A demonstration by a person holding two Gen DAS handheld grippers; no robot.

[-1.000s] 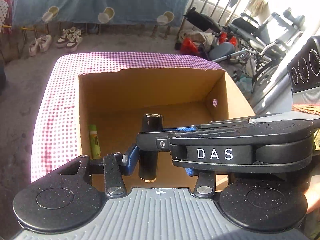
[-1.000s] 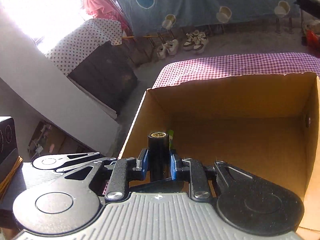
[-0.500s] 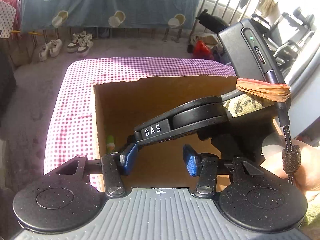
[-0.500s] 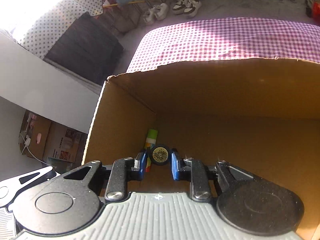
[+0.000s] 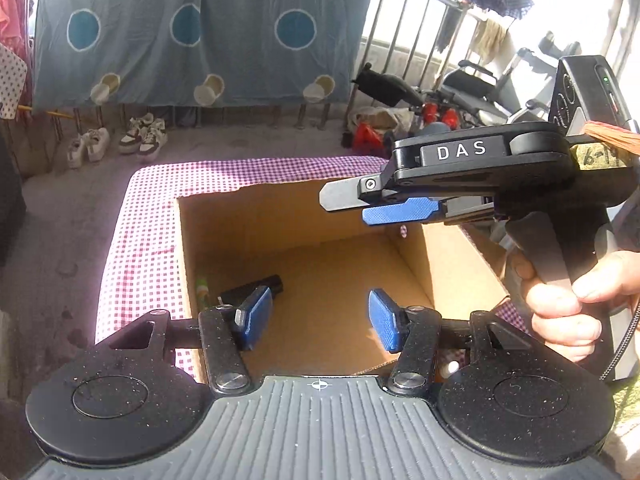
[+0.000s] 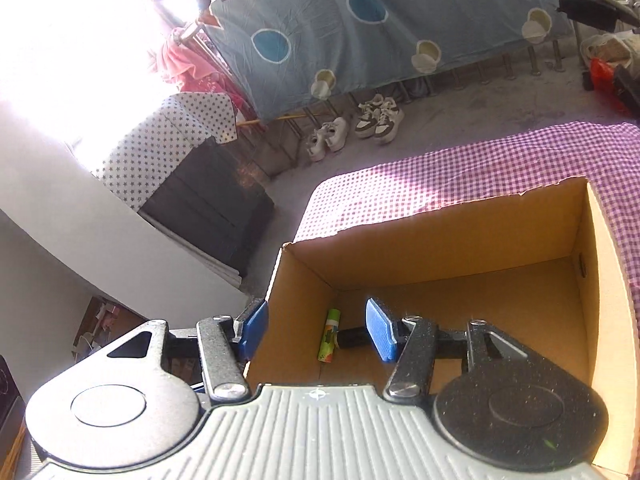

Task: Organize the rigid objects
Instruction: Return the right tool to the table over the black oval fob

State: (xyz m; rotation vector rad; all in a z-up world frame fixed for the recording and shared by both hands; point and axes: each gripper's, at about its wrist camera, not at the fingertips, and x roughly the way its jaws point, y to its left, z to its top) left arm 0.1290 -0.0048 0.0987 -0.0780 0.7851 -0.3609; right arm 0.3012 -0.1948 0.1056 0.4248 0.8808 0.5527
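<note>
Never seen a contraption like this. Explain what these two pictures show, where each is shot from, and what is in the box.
There is no robot: a person holds a handheld claw in each hand, each carrying a camera that looks forward along its blue pads. The left picture is shot from the left claw; in it the right claw appears side-on, gripped by a hand. The right picture is shot from that right claw. Both hover over an open cardboard box standing on a purple checked cloth. Inside lie a black cylinder and a green tube. Both claws are opening, and neither holds anything.
</note>
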